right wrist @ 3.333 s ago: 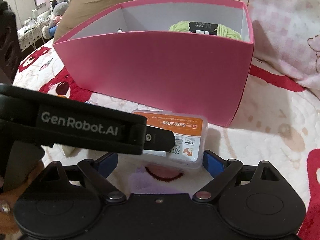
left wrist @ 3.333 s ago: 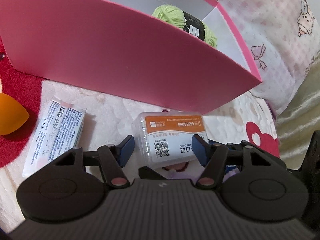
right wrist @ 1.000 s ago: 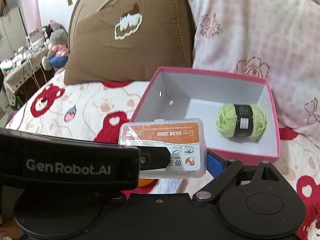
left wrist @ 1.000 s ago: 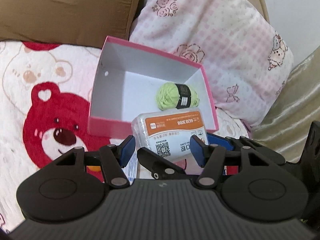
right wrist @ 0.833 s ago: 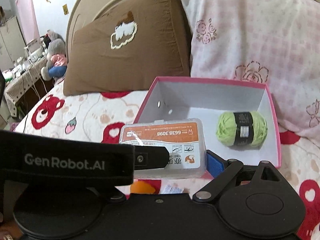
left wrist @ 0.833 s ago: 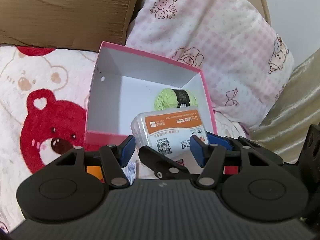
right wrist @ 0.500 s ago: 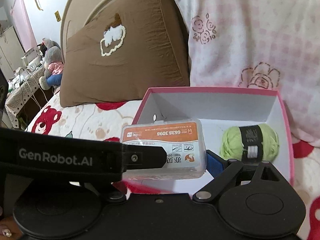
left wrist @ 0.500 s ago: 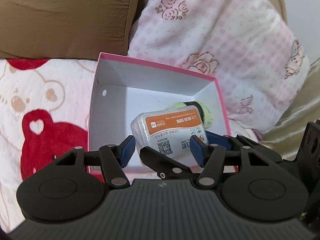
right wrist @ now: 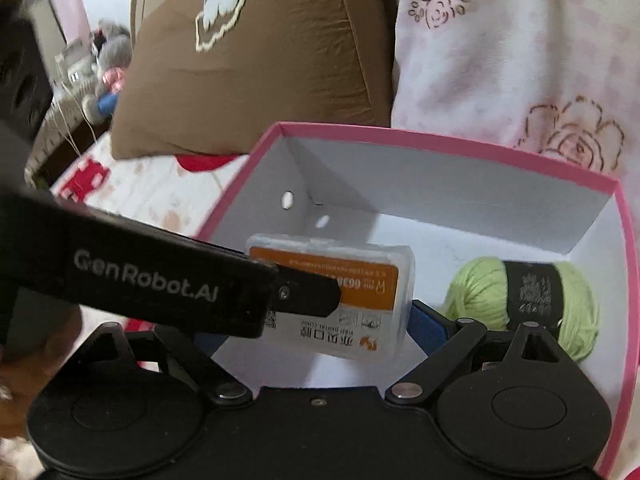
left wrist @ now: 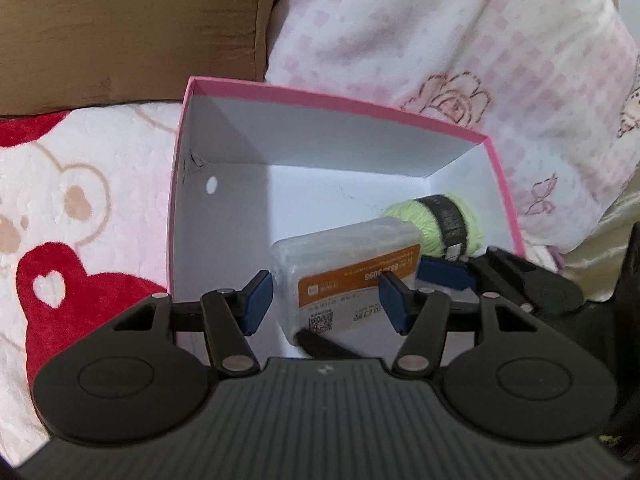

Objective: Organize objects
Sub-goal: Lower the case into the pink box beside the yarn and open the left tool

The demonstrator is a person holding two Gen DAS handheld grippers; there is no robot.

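Right gripper (right wrist: 316,332), tilted downward over the open pink box (right wrist: 440,142), grasps a clear plastic case (right wrist: 360,320) with an orange label. Its right blue pad lies against the case's right end, while its left finger is hidden behind the left gripper (left wrist: 326,304). The case hangs tilted between the fingers, above the white floor of the box and within its walls. A green yarn ball (right wrist: 480,292) lies on the box floor, just right of the right gripper's fingers. The left gripper's jaws stand partly apart, one pad just beside the case's left end and the other overlapping its label; whether they press on it cannot be told. Beyond the box lean a brown pillow (left wrist: 120,32) and a pink checked pillow (left wrist: 460,40).
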